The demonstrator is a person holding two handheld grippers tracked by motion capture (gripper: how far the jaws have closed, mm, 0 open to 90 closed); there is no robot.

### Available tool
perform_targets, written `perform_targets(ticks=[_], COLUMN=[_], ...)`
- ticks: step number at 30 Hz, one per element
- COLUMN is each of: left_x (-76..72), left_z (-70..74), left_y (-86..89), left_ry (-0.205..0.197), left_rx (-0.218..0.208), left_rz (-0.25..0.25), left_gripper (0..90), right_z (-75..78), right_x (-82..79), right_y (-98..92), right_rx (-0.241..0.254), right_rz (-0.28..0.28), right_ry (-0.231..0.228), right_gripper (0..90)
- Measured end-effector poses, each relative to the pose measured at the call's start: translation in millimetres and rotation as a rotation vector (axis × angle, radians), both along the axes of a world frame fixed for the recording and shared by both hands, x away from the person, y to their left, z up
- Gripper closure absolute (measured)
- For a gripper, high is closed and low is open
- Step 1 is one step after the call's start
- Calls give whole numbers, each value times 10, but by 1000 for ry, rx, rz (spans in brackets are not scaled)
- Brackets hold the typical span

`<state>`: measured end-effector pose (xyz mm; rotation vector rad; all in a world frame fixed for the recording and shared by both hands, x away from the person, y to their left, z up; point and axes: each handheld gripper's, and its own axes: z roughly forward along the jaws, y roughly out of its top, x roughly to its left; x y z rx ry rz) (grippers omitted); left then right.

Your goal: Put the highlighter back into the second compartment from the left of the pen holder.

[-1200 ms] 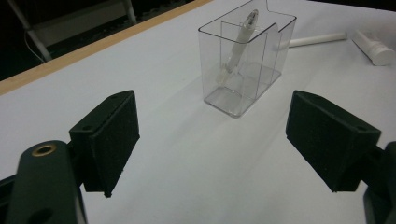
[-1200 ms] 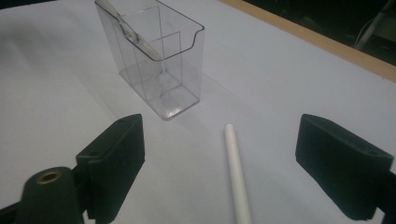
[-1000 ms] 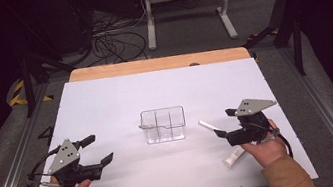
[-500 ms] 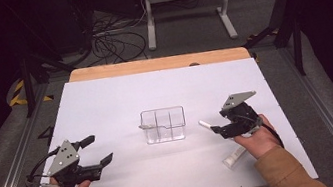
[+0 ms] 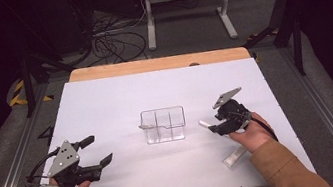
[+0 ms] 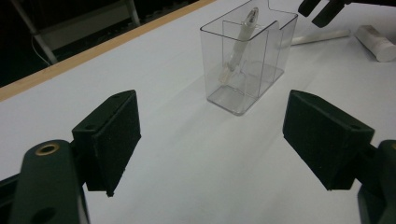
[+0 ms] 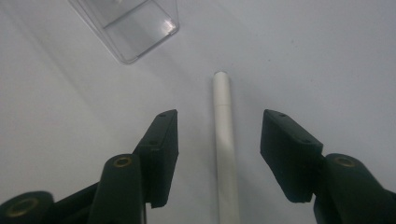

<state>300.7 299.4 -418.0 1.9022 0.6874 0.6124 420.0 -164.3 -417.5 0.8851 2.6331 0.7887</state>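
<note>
Since a second ago the right gripper (image 7: pixel 218 154) has slid left over the slim white plastic tube (image 7: pixel 224 154), jaws narrowing, not yet touching; centre it, then squeeze.

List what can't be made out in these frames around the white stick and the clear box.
- Thin white stick: near end cut off by the bottom edge of the right gripper view; in the high view the right hand-held gripper covers most of it.
- Clear plastic divided box: the pale slim item inside is blurred by the walls.
- Short white cylinder: too small in the high view, partly cut off by the right edge of the left gripper view.
</note>
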Motion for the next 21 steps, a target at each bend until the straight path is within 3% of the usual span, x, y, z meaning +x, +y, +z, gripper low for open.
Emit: perform_targets(ticks=[13, 21], left_x=[2, -1], left_z=[-6, -4], left_y=[-4, -9], left_ry=[-1, -2], left_rx=[5, 9], left_rz=[1, 3], left_gripper=[203, 204], right_z=[-70, -124], right_x=[107, 140], right_y=[131, 154], right_rx=[-87, -128], right_rz=[18, 31], right_ry=[46, 71], right_gripper=[554, 649])
